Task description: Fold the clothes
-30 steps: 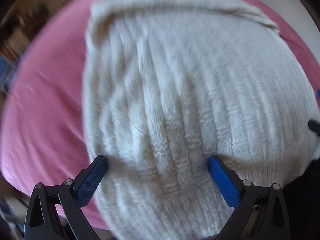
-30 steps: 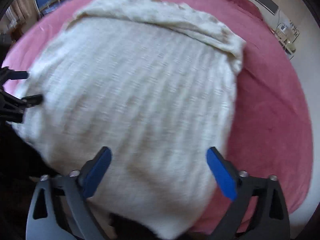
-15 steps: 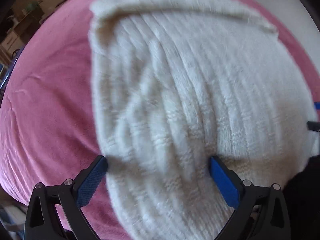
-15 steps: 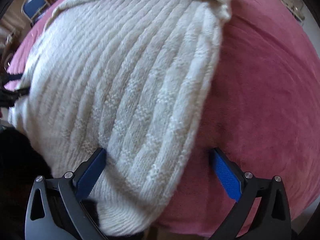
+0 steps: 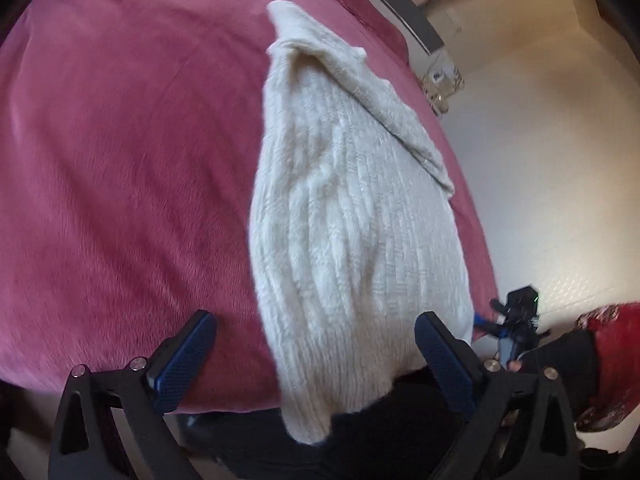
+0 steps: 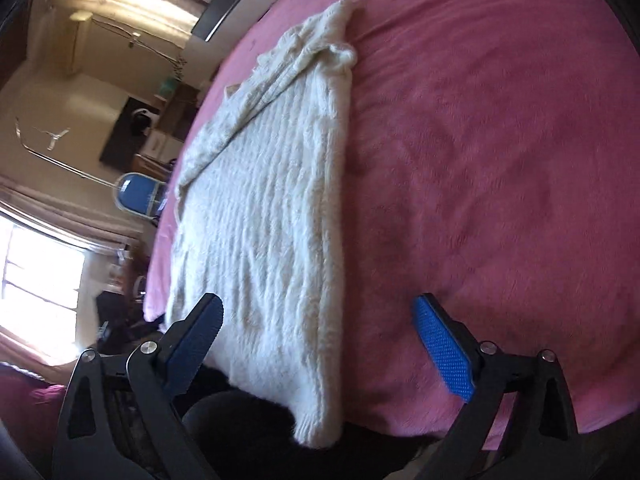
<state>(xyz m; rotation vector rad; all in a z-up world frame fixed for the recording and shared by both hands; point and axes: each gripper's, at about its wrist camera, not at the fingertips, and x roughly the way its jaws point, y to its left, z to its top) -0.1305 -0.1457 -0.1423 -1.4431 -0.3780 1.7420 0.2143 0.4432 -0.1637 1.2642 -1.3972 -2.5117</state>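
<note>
**Sweater partly folded — grippers idle**

While the left gripper (image 5: 312, 356) stands spread, gripping nothing, the cream sweater (image 5: 352, 232) lies narrowed on the pink bed (image 5: 120, 160); right view — right gripper (image 6: 320, 344) closing slightly, pads clear; lengthwise fold likely remains.

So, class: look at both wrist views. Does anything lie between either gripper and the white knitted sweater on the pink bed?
Nothing visible does. The sweater lies flat on the pink bedcover, its near hem draped over the bed's edge. The left gripper and the right gripper both stand wide just above that hem, holding nothing; the right gripper's jaws are closing slightly.
</note>
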